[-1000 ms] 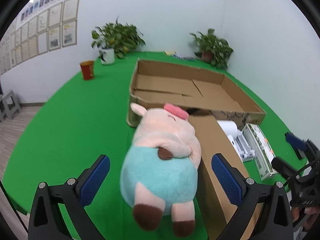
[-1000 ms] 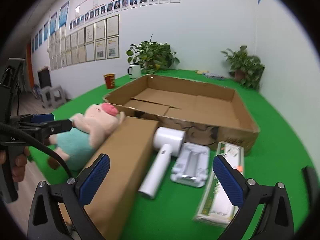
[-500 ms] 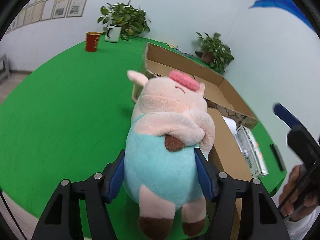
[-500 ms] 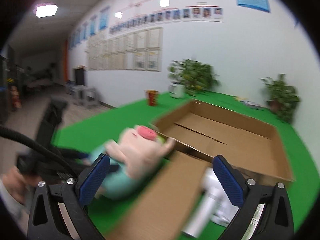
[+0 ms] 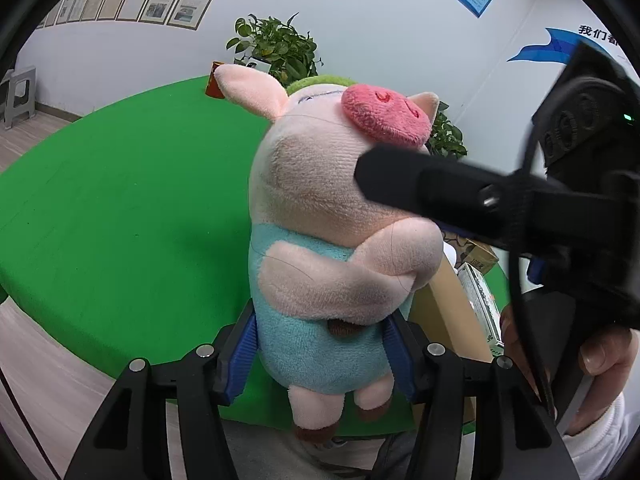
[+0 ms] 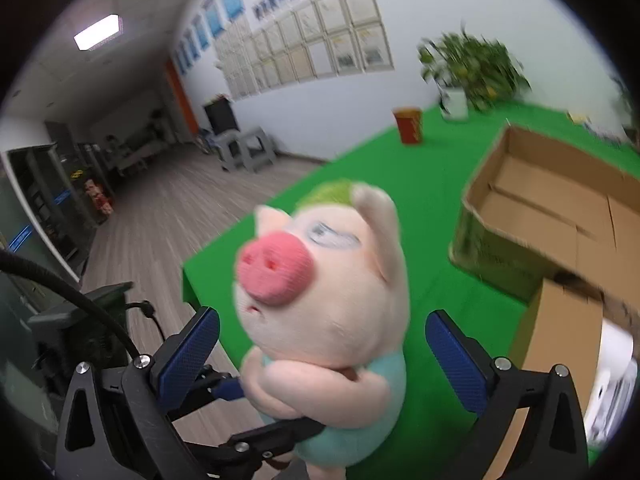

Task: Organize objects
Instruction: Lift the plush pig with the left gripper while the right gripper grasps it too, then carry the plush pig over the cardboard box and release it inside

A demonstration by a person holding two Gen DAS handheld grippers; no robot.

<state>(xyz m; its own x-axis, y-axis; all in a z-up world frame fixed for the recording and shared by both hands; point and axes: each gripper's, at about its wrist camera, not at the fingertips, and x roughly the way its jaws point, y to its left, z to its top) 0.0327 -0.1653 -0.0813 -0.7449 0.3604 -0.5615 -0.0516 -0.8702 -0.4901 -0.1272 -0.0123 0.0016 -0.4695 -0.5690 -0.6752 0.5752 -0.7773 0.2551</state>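
Note:
A plush pig (image 5: 320, 216) with a pink snout and a light blue body is held upright in the air above the green table's near edge. My left gripper (image 5: 320, 344) is shut on its blue belly. My right gripper (image 6: 320, 356) is open, its blue pads either side of the pig's head (image 6: 324, 280) without touching it. One black finger of the right gripper crosses the left wrist view (image 5: 432, 192) against the pig's face. The open cardboard box (image 6: 560, 208) lies on the table to the right.
A green table (image 5: 120, 208) spreads to the left. A closed cardboard box (image 6: 560, 332) and white items (image 6: 612, 392) lie near the open box. A red cup (image 6: 409, 124) and potted plants (image 6: 472, 64) stand at the far side. The floor and grey stools (image 6: 248, 148) lie left.
My left gripper closed on the pig and lifted it upright off the table. My right gripper swung left and now straddles the pig's head.

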